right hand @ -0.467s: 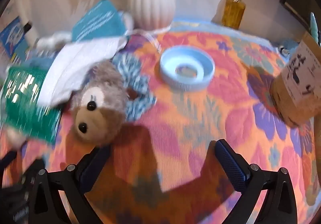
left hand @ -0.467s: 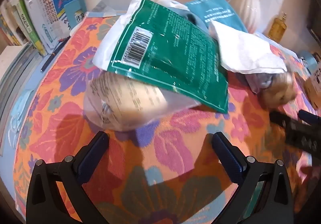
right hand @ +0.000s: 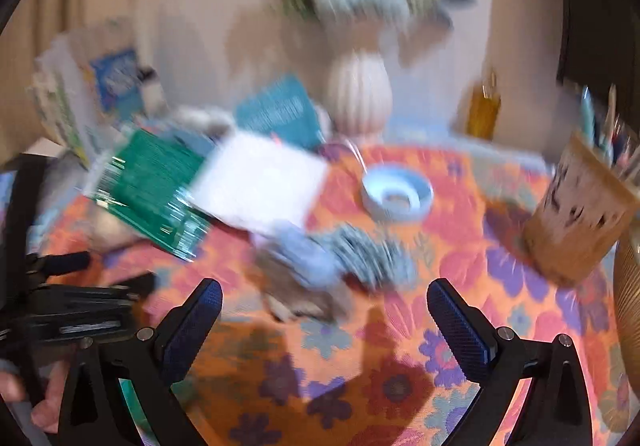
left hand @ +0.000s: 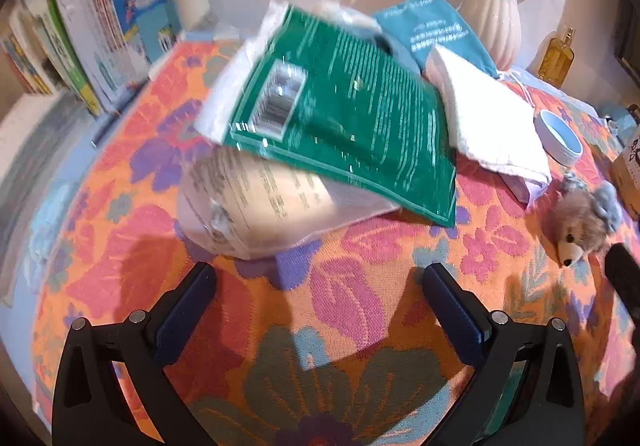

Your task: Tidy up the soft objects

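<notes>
Brown plush toy (right hand: 304,298) now nearer right gripper (right hand: 324,310).

This looks like a room in a home, with a table used as a desk. A bright tablecloth (left hand: 352,310) with big orange, pink and purple flowers covers the table. Children's books (left hand: 132,6) stand in a row at the back left, leaning by the pale wall. A white ribbed vase (right hand: 360,94) holds flowers (blurry in the right wrist view). A small bottle of yellow liquid (left hand: 557,56) stands near the vase. A brown cup full of pens and pencils (right hand: 580,206) sits at the right. A small furry toy animal (left hand: 580,226) lies on the cloth, near soft packets in a heap (left hand: 344,114).
</notes>
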